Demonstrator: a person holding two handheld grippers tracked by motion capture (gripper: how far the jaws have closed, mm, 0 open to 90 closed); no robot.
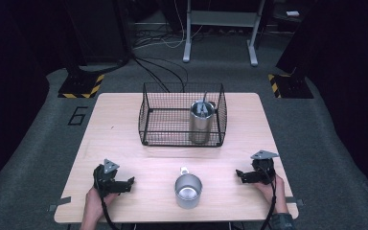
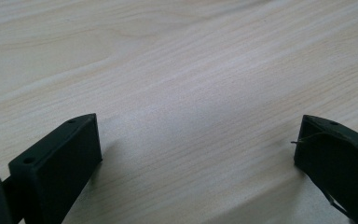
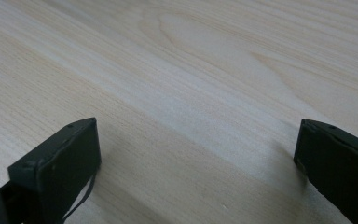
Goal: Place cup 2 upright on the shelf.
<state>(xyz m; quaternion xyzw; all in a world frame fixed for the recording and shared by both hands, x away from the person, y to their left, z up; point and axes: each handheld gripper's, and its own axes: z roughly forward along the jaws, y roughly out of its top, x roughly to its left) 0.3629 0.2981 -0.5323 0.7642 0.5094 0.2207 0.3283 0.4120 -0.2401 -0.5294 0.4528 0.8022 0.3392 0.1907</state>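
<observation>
A person's left claw and right claw rest on the wooden surface near its front corners, jaws spread wide and holding nothing. A steel mug stands between them at the front edge; a wire basket toward the back edge holds a metal cylinder.

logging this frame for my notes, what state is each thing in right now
left gripper: open, holding nothing, low over the table
right gripper: open, holding nothing
mug: upright, empty, on the table between the grippers
wire basket: upright, open top
metal cup: upright inside the basket, something standing in it
</observation>
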